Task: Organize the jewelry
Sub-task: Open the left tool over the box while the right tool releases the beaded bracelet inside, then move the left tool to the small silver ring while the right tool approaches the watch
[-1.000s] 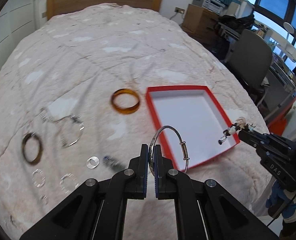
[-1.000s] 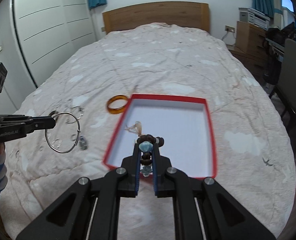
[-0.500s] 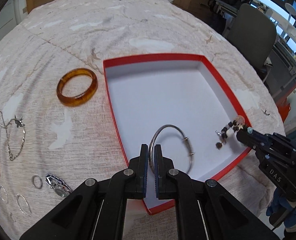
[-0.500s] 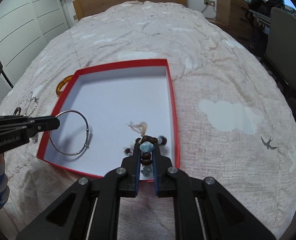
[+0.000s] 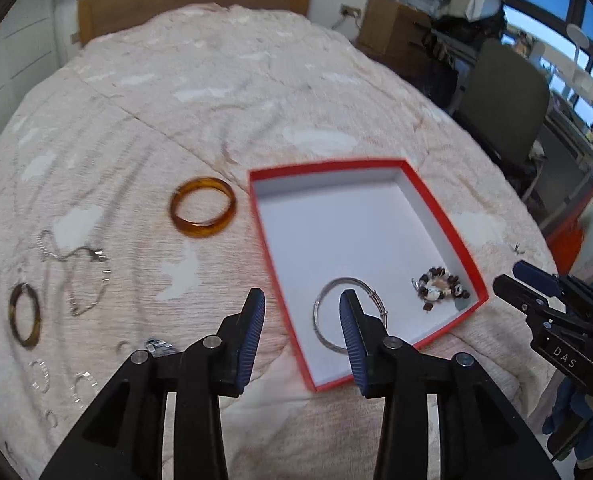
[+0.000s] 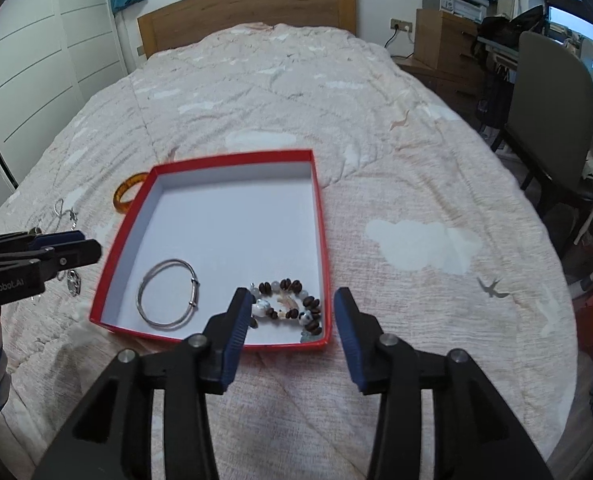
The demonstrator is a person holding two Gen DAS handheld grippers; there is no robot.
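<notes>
Red box (image 6: 320, 216) sits on the bed (image 6: 416, 184) as the drop spot: bangle (image 6: 168, 294) and bead bracelet (image 6: 290, 306) lie loose inside. Left gripper (image 5: 302, 314) and right gripper (image 6: 292, 314) jaws are opening, nothing pinched. Amber bangle (image 5: 202, 212) and chain (image 5: 76, 272) wait outside.

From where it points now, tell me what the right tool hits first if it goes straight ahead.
Most likely the beaded bracelet lying in the near corner of the red box, which sits between the right tool's opening jaws in its own view. Depth is unclear; the box's near rim could come first.
</notes>
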